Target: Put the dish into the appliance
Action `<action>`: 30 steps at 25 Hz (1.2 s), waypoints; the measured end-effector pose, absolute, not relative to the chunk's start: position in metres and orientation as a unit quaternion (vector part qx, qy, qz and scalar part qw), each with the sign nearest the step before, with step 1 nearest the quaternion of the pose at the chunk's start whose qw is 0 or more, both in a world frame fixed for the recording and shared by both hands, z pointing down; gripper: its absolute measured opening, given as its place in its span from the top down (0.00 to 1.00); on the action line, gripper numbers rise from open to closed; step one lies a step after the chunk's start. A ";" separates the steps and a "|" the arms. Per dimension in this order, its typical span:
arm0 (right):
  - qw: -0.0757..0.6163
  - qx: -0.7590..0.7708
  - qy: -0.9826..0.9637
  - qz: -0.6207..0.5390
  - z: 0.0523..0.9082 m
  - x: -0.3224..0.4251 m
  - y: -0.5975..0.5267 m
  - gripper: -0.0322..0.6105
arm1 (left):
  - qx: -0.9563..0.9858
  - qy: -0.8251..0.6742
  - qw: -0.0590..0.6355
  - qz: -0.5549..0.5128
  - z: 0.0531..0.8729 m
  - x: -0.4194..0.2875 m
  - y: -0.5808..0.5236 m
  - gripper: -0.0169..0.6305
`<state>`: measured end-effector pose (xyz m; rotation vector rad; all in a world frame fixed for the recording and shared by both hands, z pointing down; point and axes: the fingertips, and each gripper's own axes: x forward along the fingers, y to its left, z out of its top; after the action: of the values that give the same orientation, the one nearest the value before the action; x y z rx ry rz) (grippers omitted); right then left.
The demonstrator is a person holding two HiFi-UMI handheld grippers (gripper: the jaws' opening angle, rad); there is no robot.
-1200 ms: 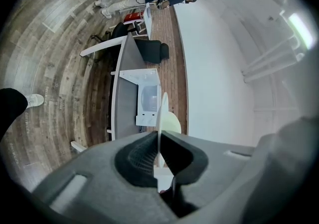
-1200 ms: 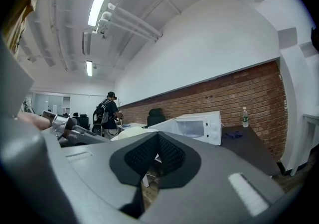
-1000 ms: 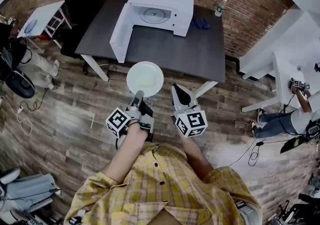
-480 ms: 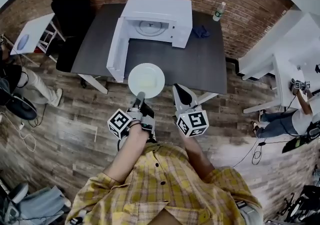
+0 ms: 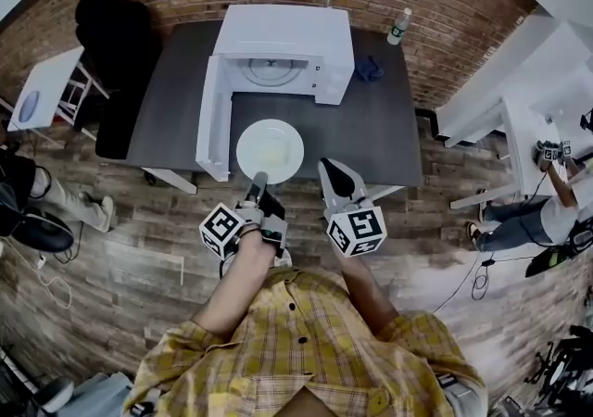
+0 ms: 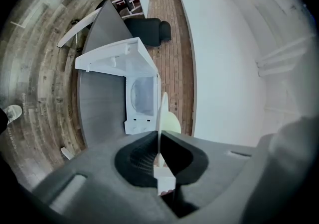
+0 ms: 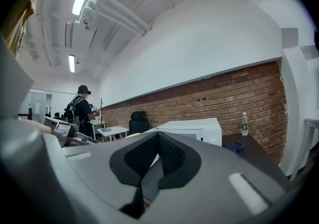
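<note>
A round white plate is held level, its near rim pinched by my left gripper, which is shut on it. In the left gripper view the plate shows edge-on between the pads. It hangs over the front edge of the dark table, in front of the white microwave. The microwave's door stands swung open at the left, and the glass turntable inside is visible. To the right of the plate my right gripper is shut with nothing in it; its jaws meet in the right gripper view.
A water bottle and a blue cloth sit on the table right of the microwave. A black chair stands at the table's left end. White desks stand at the far left and right, with people nearby.
Both grippers and the plate have come closer to the table and microwave. The plate, earlier over the floor before the table's edge, is now over the tabletop in front of the open microwave.
</note>
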<state>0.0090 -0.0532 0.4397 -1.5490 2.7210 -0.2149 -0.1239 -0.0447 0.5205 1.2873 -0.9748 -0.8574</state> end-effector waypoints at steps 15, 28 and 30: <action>-0.009 -0.509 0.858 -0.069 0.443 0.001 -0.101 0.94 | 0.549 -0.421 0.620 -0.370 0.535 -0.132 -0.095 0.96; -0.003 -0.493 0.867 -0.071 0.453 0.019 -0.162 0.94 | 0.546 -0.443 0.606 -0.374 0.560 -0.120 -0.155 0.96; -0.004 -0.490 0.869 -0.071 0.454 0.021 -0.174 0.94 | 0.544 -0.445 0.604 -0.376 0.563 -0.119 -0.166 0.96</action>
<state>0.0206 -0.1745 0.4536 -1.5430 2.7358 -0.2226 -0.1189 -0.1659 0.5630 1.2585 -1.0291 -0.8704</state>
